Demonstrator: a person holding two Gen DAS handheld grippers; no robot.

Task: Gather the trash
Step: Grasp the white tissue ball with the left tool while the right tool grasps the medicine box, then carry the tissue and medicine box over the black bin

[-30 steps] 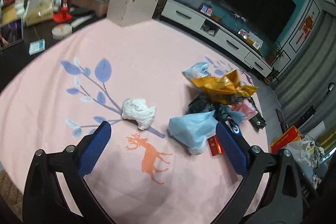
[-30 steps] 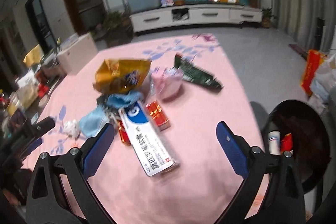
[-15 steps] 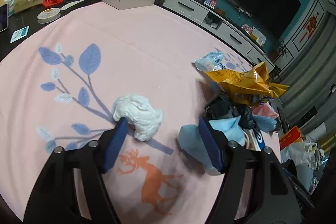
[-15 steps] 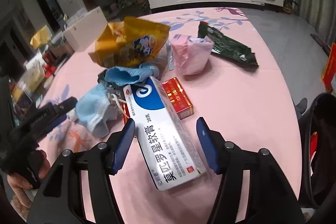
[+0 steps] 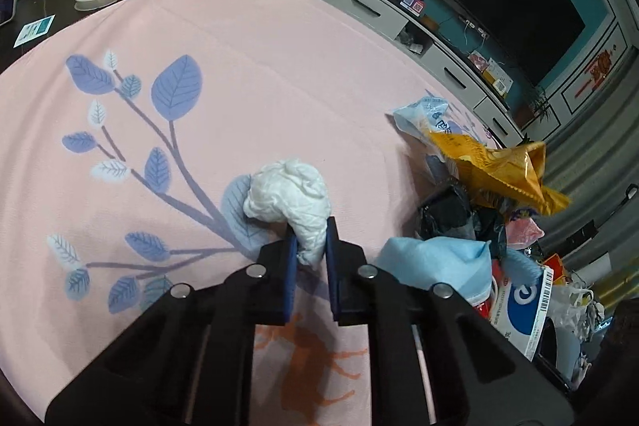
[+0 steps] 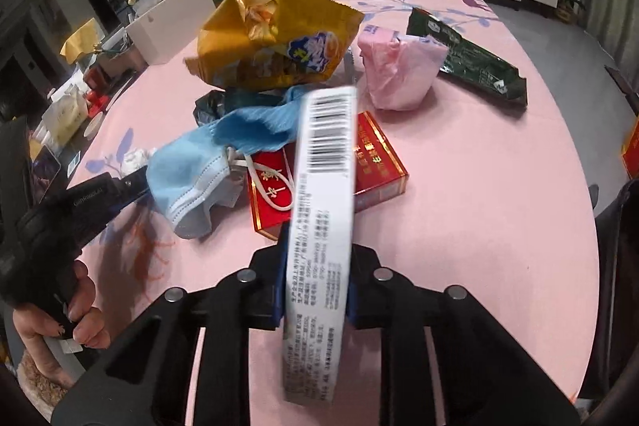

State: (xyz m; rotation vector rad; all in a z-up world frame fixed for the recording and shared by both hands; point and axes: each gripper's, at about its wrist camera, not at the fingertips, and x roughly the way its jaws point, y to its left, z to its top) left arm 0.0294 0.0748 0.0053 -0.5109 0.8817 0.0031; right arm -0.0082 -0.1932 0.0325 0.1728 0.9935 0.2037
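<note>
Both went from wide open to clamped: our left gripper [image 5: 310, 253] pinches the tissue wad [image 5: 288, 195], right gripper [image 6: 315, 276] grips the white box [image 6: 321, 210], so bin next.

A pink cloth [image 5: 279, 38] printed with blue leaves and an orange deer covers the desk. The crumpled tissue [image 5: 289, 196] is white, the mask [image 6: 191, 166] pale blue, the snack bag [image 6: 271, 46] golden yellow, the carton [image 6: 323, 194] white with a black barcode.

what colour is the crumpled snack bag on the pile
Golden yellow snack bag, with a blue logo patch; clearest in the right wrist view.
</note>
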